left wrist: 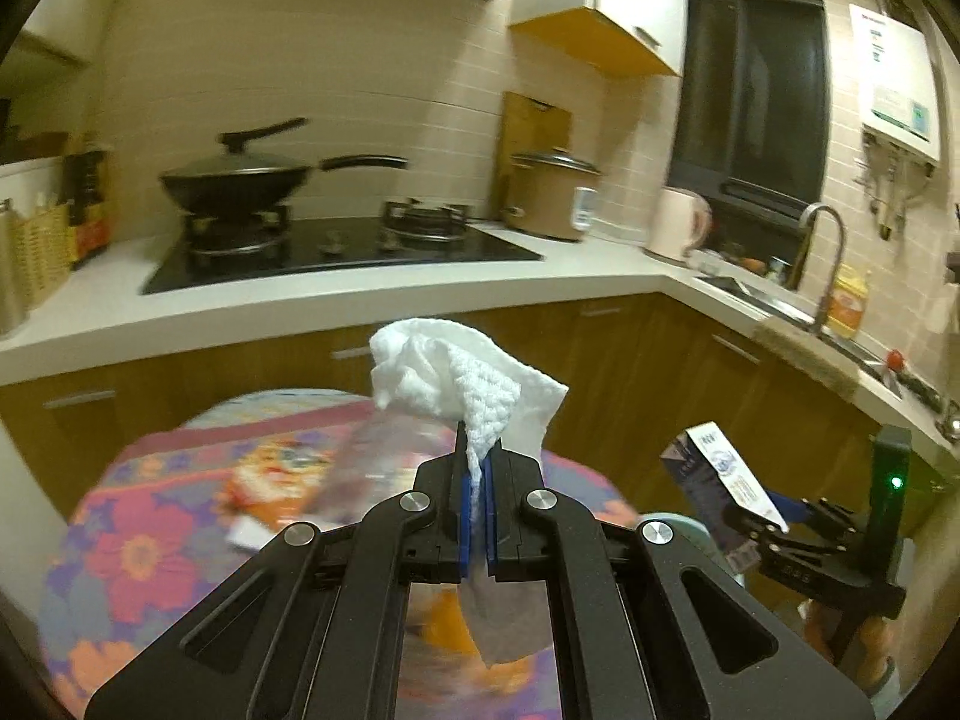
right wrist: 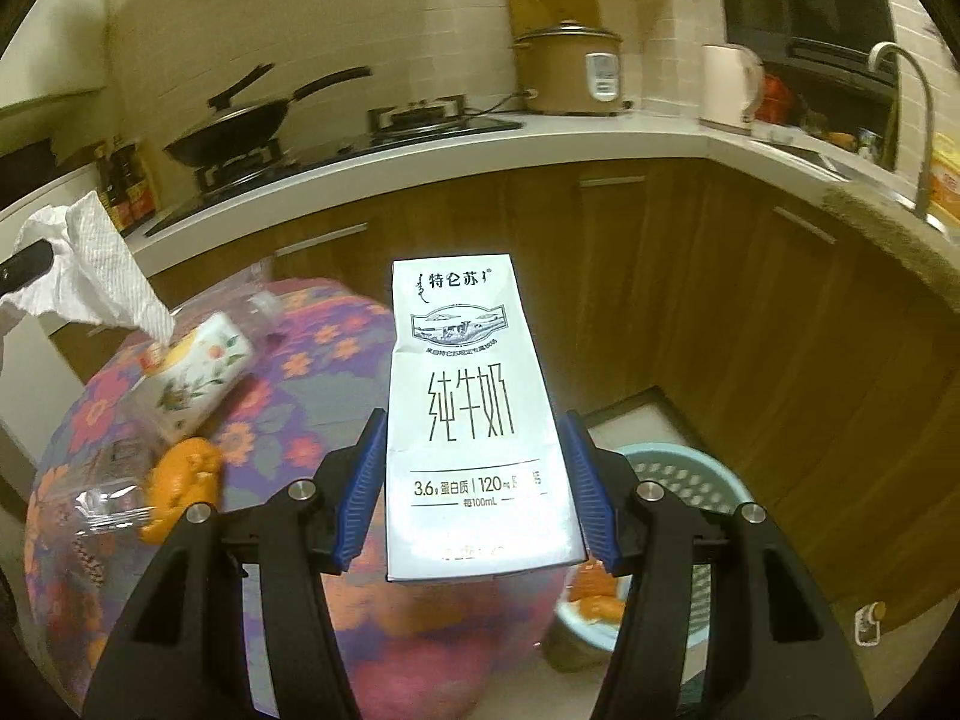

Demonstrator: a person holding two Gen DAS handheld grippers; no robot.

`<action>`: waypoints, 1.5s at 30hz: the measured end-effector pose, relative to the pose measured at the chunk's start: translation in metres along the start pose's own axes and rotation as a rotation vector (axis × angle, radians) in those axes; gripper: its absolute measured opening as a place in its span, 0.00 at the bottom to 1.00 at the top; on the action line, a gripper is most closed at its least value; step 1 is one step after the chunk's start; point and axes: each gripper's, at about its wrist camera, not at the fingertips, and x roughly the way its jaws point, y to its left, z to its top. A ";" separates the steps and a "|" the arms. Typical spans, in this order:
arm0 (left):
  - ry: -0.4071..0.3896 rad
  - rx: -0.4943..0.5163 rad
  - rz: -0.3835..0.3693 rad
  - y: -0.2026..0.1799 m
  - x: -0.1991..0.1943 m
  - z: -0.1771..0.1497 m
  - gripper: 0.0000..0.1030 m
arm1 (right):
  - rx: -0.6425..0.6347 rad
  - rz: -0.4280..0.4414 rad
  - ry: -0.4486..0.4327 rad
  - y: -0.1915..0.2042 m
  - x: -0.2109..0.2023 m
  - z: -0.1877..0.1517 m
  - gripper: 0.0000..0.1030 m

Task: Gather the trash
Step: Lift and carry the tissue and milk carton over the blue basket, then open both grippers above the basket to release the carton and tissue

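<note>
Tablecloth (right wrist: 312, 372) floral, seemingly cluttered; kitchen.

Paper towel (left wrist: 468, 384), center frame: soft embossed white paper, crumpled. Milk carton (right wrist: 474, 420), center: smooth coated cardboard, slight sheen. Gripper pads (right wrist: 360, 480): ribbed blue rubbery plastic; arms matt black plastic with shiny metal rivets. Tablecloth (left wrist: 138, 540), lower left: printed floral cloth. Cabinets (right wrist: 720, 300), right: glossy wood. Countertop (left wrist: 300, 300): smooth white, stone-like. Wok (left wrist: 234, 180), upper left: matt black metal. Basket (right wrist: 690, 480), lower right: perforated pale blue plastic.
</note>
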 end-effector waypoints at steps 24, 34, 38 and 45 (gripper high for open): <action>0.235 0.024 -0.108 -0.239 0.205 -0.117 0.01 | 0.120 -0.203 0.100 -0.185 0.079 -0.076 0.52; 0.333 0.009 0.003 -0.264 0.263 -0.188 0.01 | 0.126 -0.181 0.175 -0.221 0.122 -0.109 0.52; 0.355 0.036 0.025 -0.267 0.274 -0.206 0.01 | 0.122 -0.173 0.204 -0.223 0.132 -0.120 0.52; 0.385 0.052 0.026 -0.266 0.282 -0.219 0.03 | 0.147 -0.126 0.247 -0.231 0.140 -0.129 0.53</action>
